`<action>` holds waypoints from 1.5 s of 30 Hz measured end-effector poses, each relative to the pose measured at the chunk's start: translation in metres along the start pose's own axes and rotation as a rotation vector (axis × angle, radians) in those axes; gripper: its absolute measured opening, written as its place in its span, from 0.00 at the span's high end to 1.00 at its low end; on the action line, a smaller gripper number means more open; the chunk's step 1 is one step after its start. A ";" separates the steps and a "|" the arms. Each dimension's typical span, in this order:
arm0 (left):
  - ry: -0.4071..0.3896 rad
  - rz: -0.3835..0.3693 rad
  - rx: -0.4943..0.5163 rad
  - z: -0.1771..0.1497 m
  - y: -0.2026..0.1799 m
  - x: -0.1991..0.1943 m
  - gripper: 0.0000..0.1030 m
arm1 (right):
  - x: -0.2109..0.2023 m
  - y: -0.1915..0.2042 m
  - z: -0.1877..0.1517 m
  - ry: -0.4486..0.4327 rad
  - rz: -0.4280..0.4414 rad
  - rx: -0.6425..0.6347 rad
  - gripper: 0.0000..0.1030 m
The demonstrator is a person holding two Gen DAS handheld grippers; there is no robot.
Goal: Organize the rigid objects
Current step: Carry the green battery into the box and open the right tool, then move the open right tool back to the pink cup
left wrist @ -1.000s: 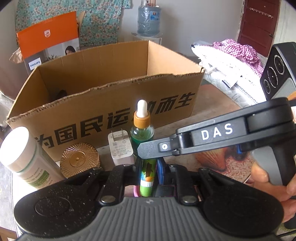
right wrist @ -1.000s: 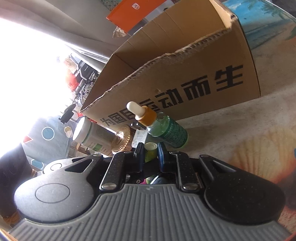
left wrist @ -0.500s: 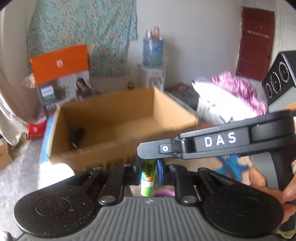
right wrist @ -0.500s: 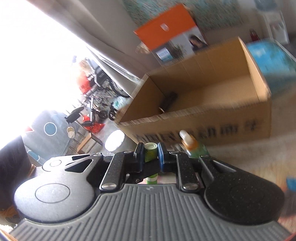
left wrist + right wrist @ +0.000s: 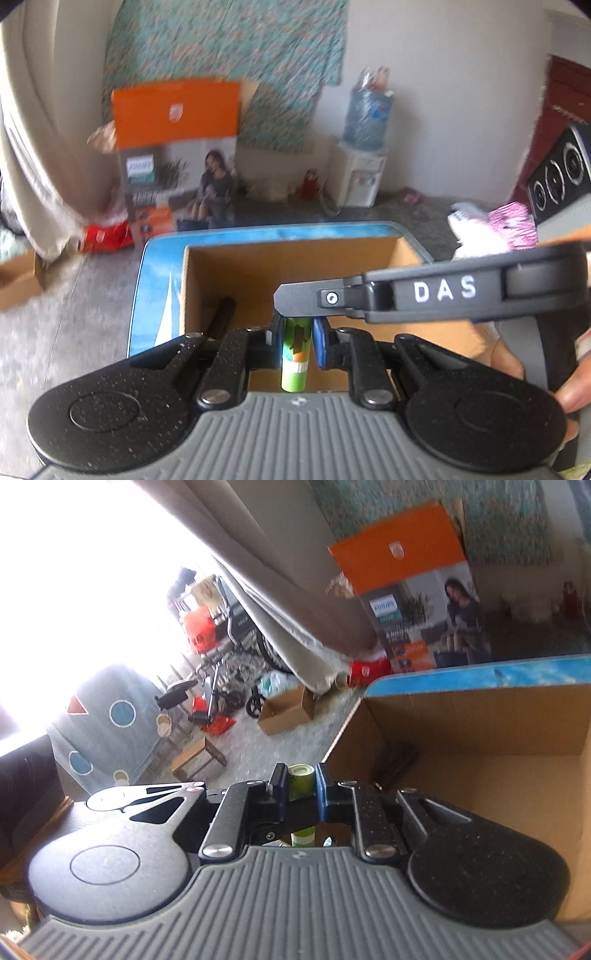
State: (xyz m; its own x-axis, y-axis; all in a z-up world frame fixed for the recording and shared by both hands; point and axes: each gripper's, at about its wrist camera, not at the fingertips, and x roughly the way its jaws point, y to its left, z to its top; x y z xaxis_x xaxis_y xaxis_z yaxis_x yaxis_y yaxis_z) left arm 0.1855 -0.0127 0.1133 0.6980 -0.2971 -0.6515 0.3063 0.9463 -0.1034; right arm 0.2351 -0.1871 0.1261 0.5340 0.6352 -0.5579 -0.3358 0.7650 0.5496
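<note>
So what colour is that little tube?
Mostly green tube, with some orange and a white band; the left wrist view shows it best.

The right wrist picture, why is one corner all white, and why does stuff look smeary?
Right wrist view: daylight from the window washes out the upper left. Left wrist view: the orange box and water jug smear with motion blur, while the green tube stays sharp; both views bulge from the fisheye lens.

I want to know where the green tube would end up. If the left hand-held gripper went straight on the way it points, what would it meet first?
Most likely the inside of the open cardboard box: the left hand-held gripper, shut on the green tube, points down into it. Floor or far wall is unclear.
</note>
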 end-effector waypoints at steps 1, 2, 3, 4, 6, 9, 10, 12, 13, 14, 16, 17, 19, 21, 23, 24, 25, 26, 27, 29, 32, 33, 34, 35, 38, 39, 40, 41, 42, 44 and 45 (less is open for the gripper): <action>0.022 0.010 -0.003 0.001 0.003 0.011 0.84 | 0.012 -0.007 0.005 0.033 -0.004 0.022 0.86; 0.044 0.017 -0.005 0.001 0.006 0.021 0.84 | 0.024 -0.014 0.007 0.068 -0.009 0.046 0.86; 0.068 0.023 -0.007 0.001 0.010 0.031 0.84 | 0.034 -0.022 0.010 0.098 -0.014 0.068 0.86; 0.094 0.026 -0.014 -0.002 0.013 0.040 0.84 | 0.045 -0.028 0.012 0.130 -0.020 0.085 0.86; 0.138 0.030 -0.027 -0.006 0.020 0.055 0.84 | 0.066 -0.039 0.010 0.189 -0.030 0.121 0.86; 0.191 0.036 -0.032 -0.014 0.026 0.068 0.83 | 0.096 -0.053 0.008 0.272 -0.036 0.168 0.86; 0.213 0.039 -0.037 -0.015 0.028 0.073 0.83 | 0.105 -0.057 0.008 0.299 -0.038 0.184 0.86; 0.245 0.035 -0.039 -0.017 0.032 0.080 0.80 | 0.121 -0.063 0.008 0.351 -0.034 0.209 0.86; 0.264 0.026 -0.043 -0.018 0.034 0.083 0.77 | 0.132 -0.067 0.009 0.382 -0.034 0.217 0.86; 0.274 0.021 -0.047 -0.019 0.036 0.085 0.74 | 0.141 -0.068 0.009 0.410 -0.033 0.218 0.86; 0.273 0.011 -0.039 -0.020 0.037 0.085 0.74 | 0.158 -0.073 0.010 0.452 -0.048 0.223 0.84; 0.276 0.010 -0.035 -0.020 0.036 0.086 0.74 | 0.167 -0.076 0.010 0.474 -0.054 0.224 0.84; 0.275 0.007 -0.036 -0.020 0.037 0.085 0.72 | 0.181 -0.080 0.009 0.500 -0.061 0.242 0.84; 0.265 0.016 -0.037 -0.019 0.037 0.083 0.67 | 0.190 -0.079 0.011 0.500 -0.060 0.252 0.83; 0.242 0.041 -0.032 -0.018 0.035 0.078 0.59 | 0.193 -0.077 0.011 0.485 -0.060 0.259 0.82; 0.232 0.046 -0.031 -0.018 0.035 0.075 0.59 | 0.193 -0.078 0.012 0.476 -0.059 0.268 0.80; 0.224 0.046 -0.036 -0.016 0.037 0.074 0.59 | 0.192 -0.078 0.013 0.469 -0.057 0.277 0.79; 0.217 0.042 -0.042 -0.015 0.037 0.070 0.59 | 0.190 -0.078 0.014 0.459 -0.055 0.282 0.76; 0.210 0.039 -0.048 -0.015 0.037 0.067 0.58 | 0.186 -0.079 0.014 0.448 -0.054 0.284 0.75; 0.187 0.033 -0.052 -0.013 0.037 0.058 0.55 | 0.176 -0.078 0.015 0.422 -0.049 0.283 0.74; 0.143 0.025 -0.045 -0.011 0.031 0.042 0.52 | 0.156 -0.079 0.020 0.372 -0.034 0.293 0.73; 0.129 0.023 -0.043 -0.010 0.030 0.038 0.50 | 0.147 -0.078 0.020 0.352 -0.028 0.292 0.73; 0.114 0.019 -0.042 -0.010 0.028 0.031 0.50 | 0.138 -0.076 0.021 0.331 -0.023 0.293 0.73; 0.100 0.015 -0.040 -0.010 0.025 0.024 0.49 | 0.129 -0.075 0.021 0.312 -0.016 0.291 0.72; 0.067 0.005 -0.040 -0.009 0.021 0.006 0.48 | 0.097 -0.068 0.021 0.244 0.009 0.291 0.72; 0.056 0.000 -0.039 -0.011 0.018 -0.001 0.48 | 0.085 -0.065 0.020 0.222 0.021 0.291 0.72; 0.047 -0.005 -0.039 -0.013 0.017 -0.007 0.48 | 0.073 -0.062 0.018 0.200 0.035 0.293 0.72; 0.039 -0.010 -0.040 -0.015 0.015 -0.014 0.47 | 0.060 -0.063 0.017 0.180 0.049 0.294 0.72; 0.033 -0.016 -0.040 -0.018 0.014 -0.019 0.47 | 0.046 -0.061 0.015 0.158 0.061 0.294 0.72; 0.025 -0.029 -0.039 -0.025 0.010 -0.031 0.46 | 0.008 -0.061 0.011 0.110 0.080 0.286 0.72; 0.023 -0.034 -0.038 -0.030 0.008 -0.036 0.45 | -0.006 -0.058 0.006 0.086 0.085 0.281 0.72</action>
State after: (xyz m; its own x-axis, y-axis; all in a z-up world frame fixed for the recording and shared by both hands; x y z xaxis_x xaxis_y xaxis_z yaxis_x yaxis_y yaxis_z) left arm 0.1434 0.0095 0.1136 0.6725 -0.3267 -0.6641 0.3047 0.9399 -0.1539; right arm 0.2558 -0.2360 0.1017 0.4411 0.7118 -0.5466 -0.1422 0.6568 0.7405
